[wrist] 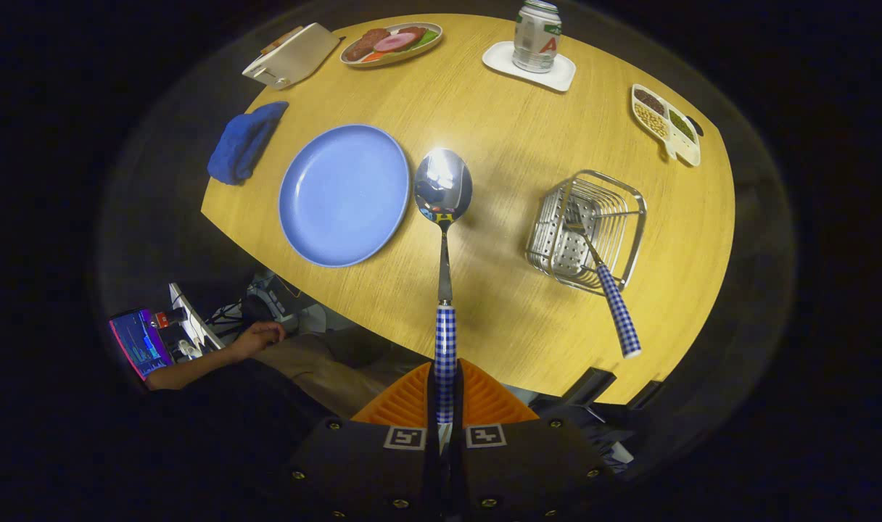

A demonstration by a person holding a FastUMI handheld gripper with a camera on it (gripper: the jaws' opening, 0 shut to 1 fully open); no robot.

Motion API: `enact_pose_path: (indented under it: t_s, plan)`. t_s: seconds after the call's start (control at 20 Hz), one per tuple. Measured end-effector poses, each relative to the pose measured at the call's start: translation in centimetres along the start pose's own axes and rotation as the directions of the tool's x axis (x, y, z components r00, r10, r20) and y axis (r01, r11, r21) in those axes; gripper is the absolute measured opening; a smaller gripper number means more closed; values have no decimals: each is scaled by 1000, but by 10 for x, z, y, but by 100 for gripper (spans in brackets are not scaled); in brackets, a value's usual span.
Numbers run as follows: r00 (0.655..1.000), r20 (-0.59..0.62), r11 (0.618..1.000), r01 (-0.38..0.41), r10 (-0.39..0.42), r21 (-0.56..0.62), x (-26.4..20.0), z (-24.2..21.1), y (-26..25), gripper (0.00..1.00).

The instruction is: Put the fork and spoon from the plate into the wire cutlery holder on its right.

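My gripper (445, 391) is shut on the blue-and-white checked handle of a metal spoon (443, 217). The spoon sticks straight out ahead of the fingers, and its shiny bowl hangs above the table just right of the blue plate (343, 192). Nothing lies on the plate. The wire cutlery holder (586, 230) stands on the wooden table (513, 145) to the right of the spoon. A fork (606, 286) with the same checked handle leans in the holder, tines down, its handle pointing out toward me.
A blue cloth (244, 143) lies left of the plate. At the far edge stand a white toaster (293, 55), a plate of food (392, 43), a can on a white coaster (537, 36) and a divided snack dish (666, 123). A person's hand (256, 339) rests below the table's near edge.
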State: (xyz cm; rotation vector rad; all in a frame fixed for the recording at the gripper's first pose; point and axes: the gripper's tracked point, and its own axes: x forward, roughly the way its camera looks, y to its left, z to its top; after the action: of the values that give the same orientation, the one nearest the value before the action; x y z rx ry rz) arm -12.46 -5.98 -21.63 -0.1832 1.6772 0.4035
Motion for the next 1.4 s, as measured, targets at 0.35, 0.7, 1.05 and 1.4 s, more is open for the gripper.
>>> enact_pose_path:
  t_s: [0.35, 0.7, 1.05, 1.4]
  plan:
    - [999, -36, 997, -12, 15, 81, -19, -25, -27, 6]
    - [987, -50, 948, -134, 154, 288, -18, -18, -34, 6]
    - [960, -119, 890, -185, 255, 416, -9, -5, -44, 6]
    - [944, -224, 899, -131, 242, 418, -5, 3, -57, 6]
